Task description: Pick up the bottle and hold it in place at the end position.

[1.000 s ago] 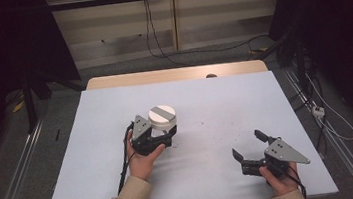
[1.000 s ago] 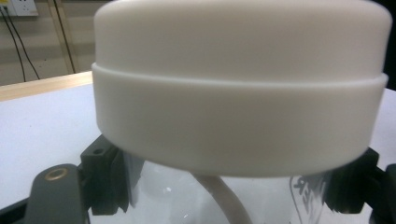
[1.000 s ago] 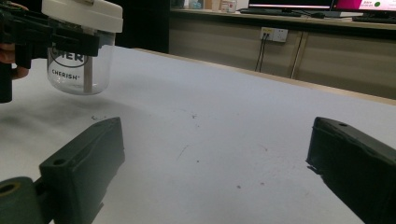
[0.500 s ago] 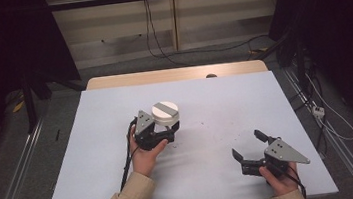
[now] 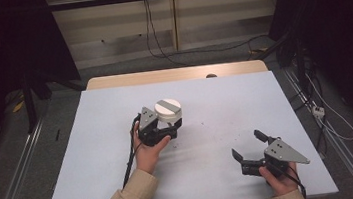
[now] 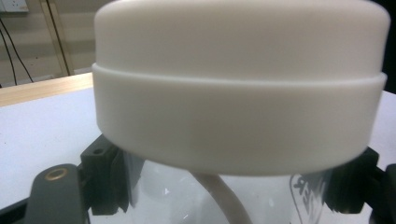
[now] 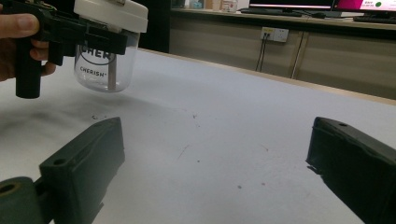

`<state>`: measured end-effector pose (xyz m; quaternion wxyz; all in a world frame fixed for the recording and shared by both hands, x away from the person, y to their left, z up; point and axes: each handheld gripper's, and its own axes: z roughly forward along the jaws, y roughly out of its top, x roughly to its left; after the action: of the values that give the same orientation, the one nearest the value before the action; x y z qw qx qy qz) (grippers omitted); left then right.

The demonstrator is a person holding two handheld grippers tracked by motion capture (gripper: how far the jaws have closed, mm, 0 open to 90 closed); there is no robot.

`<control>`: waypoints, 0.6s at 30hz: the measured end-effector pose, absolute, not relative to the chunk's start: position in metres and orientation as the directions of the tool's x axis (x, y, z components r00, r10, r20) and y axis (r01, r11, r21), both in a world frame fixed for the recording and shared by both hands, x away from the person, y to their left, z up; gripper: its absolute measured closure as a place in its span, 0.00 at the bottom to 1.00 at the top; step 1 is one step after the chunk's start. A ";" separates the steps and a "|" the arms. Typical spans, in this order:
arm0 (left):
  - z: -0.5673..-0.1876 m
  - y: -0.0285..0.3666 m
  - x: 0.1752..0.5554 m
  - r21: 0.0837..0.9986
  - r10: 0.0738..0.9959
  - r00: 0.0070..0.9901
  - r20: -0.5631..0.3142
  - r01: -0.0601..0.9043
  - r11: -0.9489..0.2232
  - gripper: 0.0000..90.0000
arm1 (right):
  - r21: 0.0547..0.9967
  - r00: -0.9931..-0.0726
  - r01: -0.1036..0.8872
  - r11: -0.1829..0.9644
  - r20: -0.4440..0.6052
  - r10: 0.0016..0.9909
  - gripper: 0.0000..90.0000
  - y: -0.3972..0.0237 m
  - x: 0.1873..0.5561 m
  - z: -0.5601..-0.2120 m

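**Jar shifted slightly right; left grip holds**

Since the earlier frame, your left gripper [image 5: 165,126] has carried the jar [image 5: 168,111] a little to the right above the table [image 5: 95,159]; your right hand has not changed place.

Your left forearm comes in from the bottom edge, angled up and to the right, hand wrapped round the gripper body. Its jaws are clamped on the jar's clear wall just below the white lid [image 6: 240,84]. In the right gripper view the jar [image 7: 106,65] hangs clear of the table, slightly tilted.

Your right gripper [image 5: 250,146] sits low near the table's front right corner, pointing left, jaws spread wide with nothing between them, well apart from the jar.
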<state>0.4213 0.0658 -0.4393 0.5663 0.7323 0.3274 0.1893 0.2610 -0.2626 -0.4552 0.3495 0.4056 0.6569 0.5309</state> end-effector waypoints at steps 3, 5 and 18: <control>-0.440 0.065 0.423 0.952 0.695 0.713 -0.093 0.268 -0.147 0.21 | 0.981 -0.427 0.161 0.108 -0.029 0.904 0.04 -0.263 0.261 -0.455; -0.441 0.065 0.424 0.953 0.695 0.713 -0.090 0.265 -0.149 0.21 | 0.981 -0.427 0.161 0.108 -0.029 0.904 0.04 -0.262 0.261 -0.455; -0.439 0.056 0.430 0.947 0.687 0.719 -0.104 0.282 -0.152 0.21 | 0.981 -0.425 0.155 0.112 -0.036 0.904 0.04 -0.262 0.261 -0.455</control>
<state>0.4296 0.0558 -0.4388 0.5622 0.7373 0.3286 0.1799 0.2609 -0.2616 -0.4552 0.3531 0.4032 0.6569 0.5303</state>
